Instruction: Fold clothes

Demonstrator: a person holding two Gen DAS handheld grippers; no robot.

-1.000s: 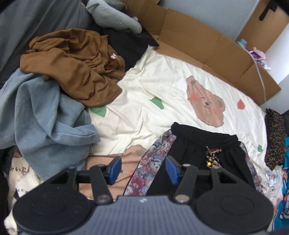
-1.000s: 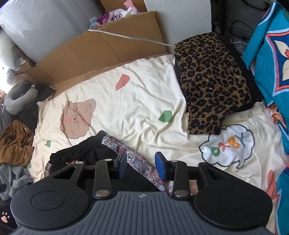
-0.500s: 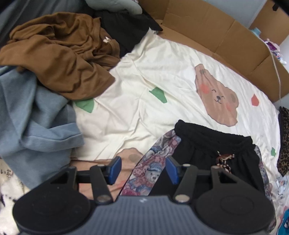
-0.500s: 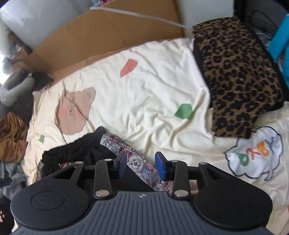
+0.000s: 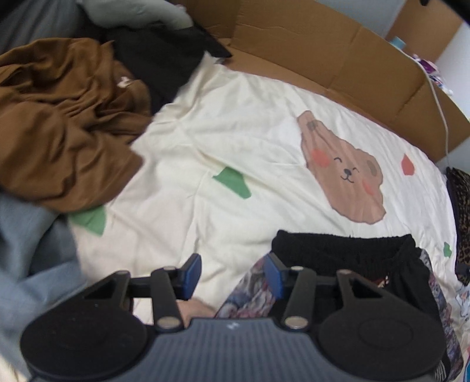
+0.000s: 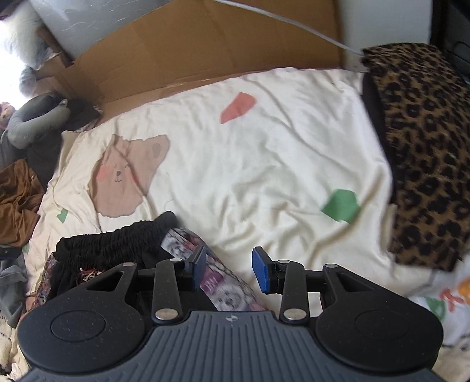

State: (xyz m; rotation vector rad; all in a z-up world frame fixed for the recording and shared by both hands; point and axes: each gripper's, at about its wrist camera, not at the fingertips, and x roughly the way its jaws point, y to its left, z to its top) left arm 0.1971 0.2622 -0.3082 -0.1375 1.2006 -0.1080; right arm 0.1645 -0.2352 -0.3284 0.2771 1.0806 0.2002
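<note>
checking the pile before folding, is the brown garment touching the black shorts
Apart. The left wrist view shows bare cream sheet between the brown garment and the black shorts.

Right wrist view. The right gripper (image 6: 229, 270) was held with its blue-padded jaws apart and nothing between them, low over a cream bedsheet (image 6: 264, 152) printed with a bear face (image 6: 129, 173) and red and green patches. Beneath its left finger lay a pair of black shorts (image 6: 117, 244) with a gathered waistband and a patterned side panel (image 6: 217, 282). A folded leopard-print garment (image 6: 426, 152) rested on the sheet at far right. Flattened cardboard (image 6: 191, 50) stood along the sheet's far edge, crossed by a white cable (image 6: 293, 26). A brown garment (image 6: 17, 205) and a grey neck pillow (image 6: 32, 123) lay at far left.
</note>
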